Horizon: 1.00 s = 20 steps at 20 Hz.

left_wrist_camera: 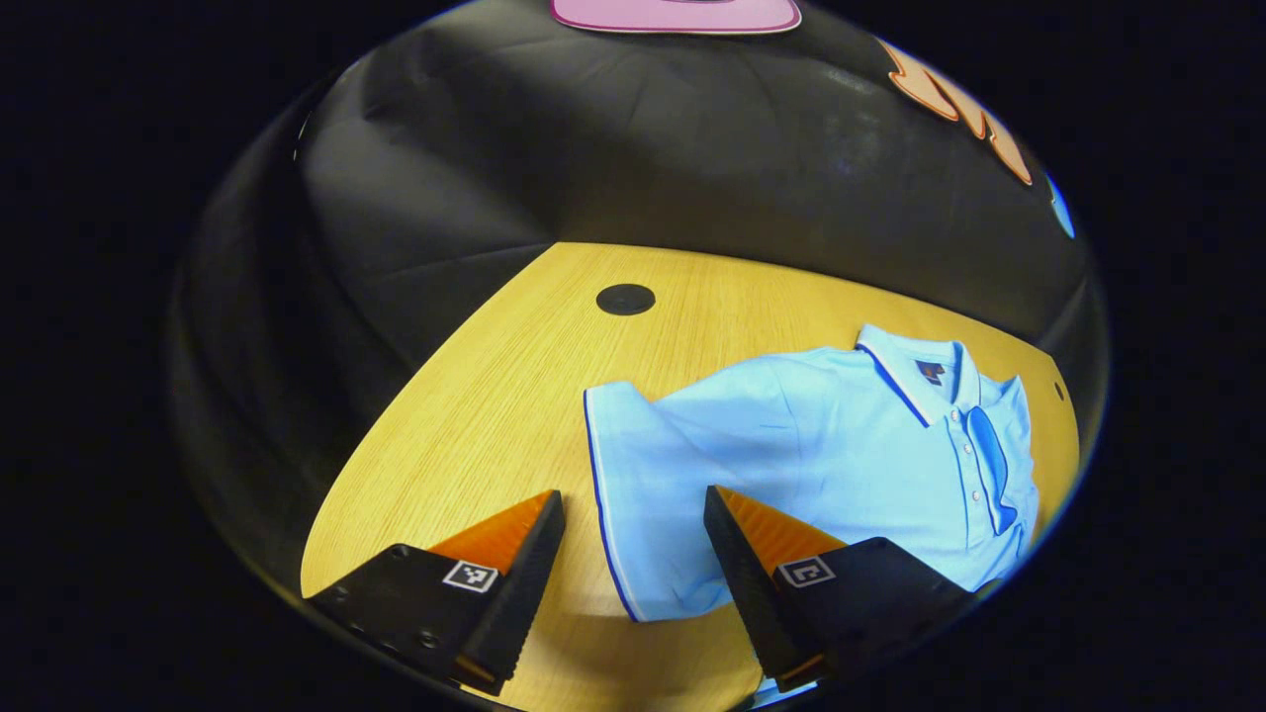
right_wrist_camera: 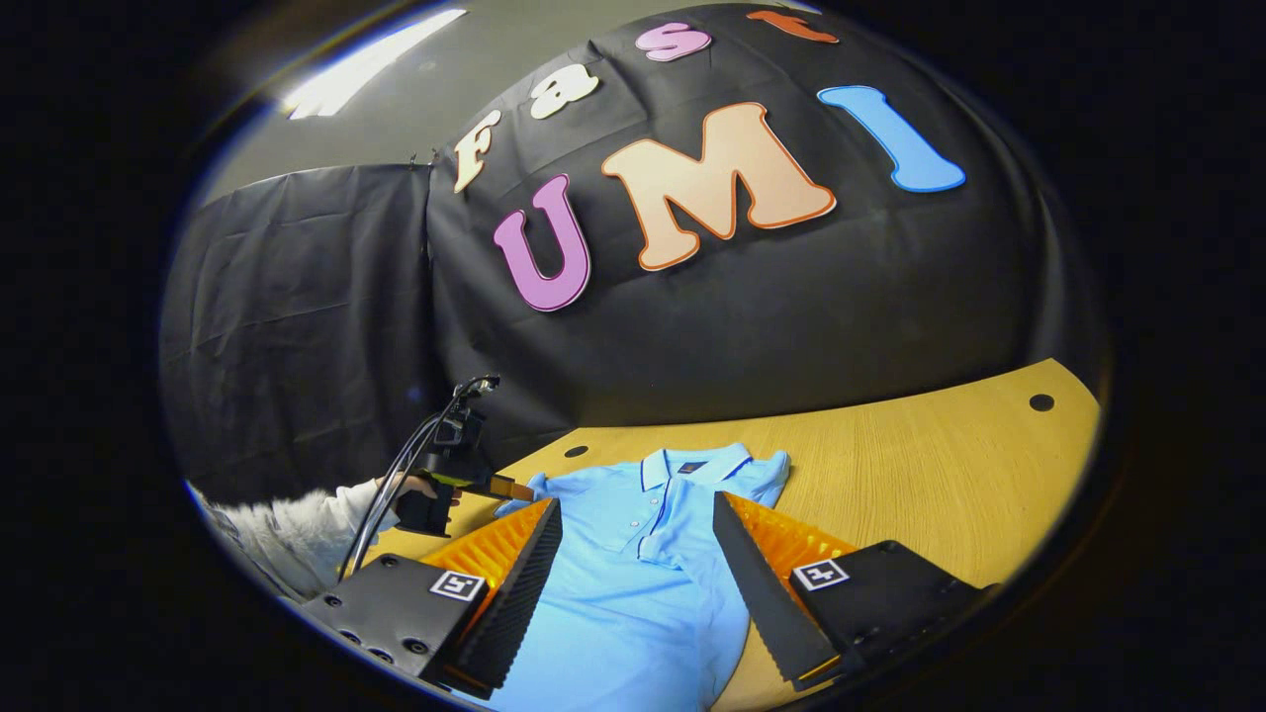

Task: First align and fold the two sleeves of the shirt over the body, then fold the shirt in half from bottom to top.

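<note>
Both grippers, left gripper (left_wrist_camera: 633, 504) and right gripper (right_wrist_camera: 638, 509), were released, grasping nothing. They hovered above the blue shirt (left_wrist_camera: 811, 435) on the wooden table (left_wrist_camera: 475, 415).

A wooden table (left_wrist_camera: 475, 415) with a round black grommet (left_wrist_camera: 625, 299) stands before black cloth wall (left_wrist_camera: 692, 148).

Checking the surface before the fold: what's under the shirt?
The shirt lies flat on a wooden table, bare wood around it. Whatever the fabric covers is hidden. A dark round cap sits in the wood beyond the sleeve.
</note>
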Available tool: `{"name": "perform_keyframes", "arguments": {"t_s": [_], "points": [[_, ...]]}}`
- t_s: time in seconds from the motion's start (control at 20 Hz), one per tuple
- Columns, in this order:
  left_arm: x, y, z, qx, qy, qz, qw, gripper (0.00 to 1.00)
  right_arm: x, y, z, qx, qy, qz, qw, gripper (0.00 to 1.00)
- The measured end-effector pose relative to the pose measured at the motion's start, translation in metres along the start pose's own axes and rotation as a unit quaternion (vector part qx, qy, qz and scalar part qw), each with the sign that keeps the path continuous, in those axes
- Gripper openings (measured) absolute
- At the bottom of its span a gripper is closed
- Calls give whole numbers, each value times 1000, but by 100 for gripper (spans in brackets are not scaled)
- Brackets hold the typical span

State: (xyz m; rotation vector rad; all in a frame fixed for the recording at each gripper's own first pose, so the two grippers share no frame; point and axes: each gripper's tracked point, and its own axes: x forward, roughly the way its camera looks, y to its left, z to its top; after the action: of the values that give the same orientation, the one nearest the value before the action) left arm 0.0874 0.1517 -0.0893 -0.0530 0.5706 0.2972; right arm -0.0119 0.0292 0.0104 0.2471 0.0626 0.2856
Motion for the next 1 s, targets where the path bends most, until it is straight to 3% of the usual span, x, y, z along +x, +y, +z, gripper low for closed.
{"name": "perform_keyframes", "arguments": {"t_s": [0.2, 0.4, 0.5, 0.55, 0.6, 0.75, 0.85, 1.0], "points": [[-1, -3, -3, 3, 2, -17, 1000, 87, -1, 1, 1, 7, -1, 3, 1000, 97], [1, -9, -4, 18, -2, -37, 999, 78, -1, -1, 1, 16, 0, 5, 1000, 97], [0, -12, -3, 22, -3, -48, 999, 63, -1, -2, 2, 18, -2, 4, 1000, 97], [-1, -14, -1, 21, -2, -51, 998, 49, -2, -2, 3, 18, -3, 4, 1000, 97], [0, -20, -3, 21, -2, -60, 998, 42, -3, -3, 3, 17, -2, 2, 1000, 97], [-1, -26, -3, 52, -12, -77, 996, 9, -2, -6, 2, 12, -2, -4, 1000, 97], [-2, -26, -1, 64, -21, -74, 995, 2, -2, -6, 3, 9, -2, -5, 1000, 97], [0, -25, 4, 63, -31, -66, 995, 0, -1, -7, 5, 7, -6, -6, 1000, 97]]}}
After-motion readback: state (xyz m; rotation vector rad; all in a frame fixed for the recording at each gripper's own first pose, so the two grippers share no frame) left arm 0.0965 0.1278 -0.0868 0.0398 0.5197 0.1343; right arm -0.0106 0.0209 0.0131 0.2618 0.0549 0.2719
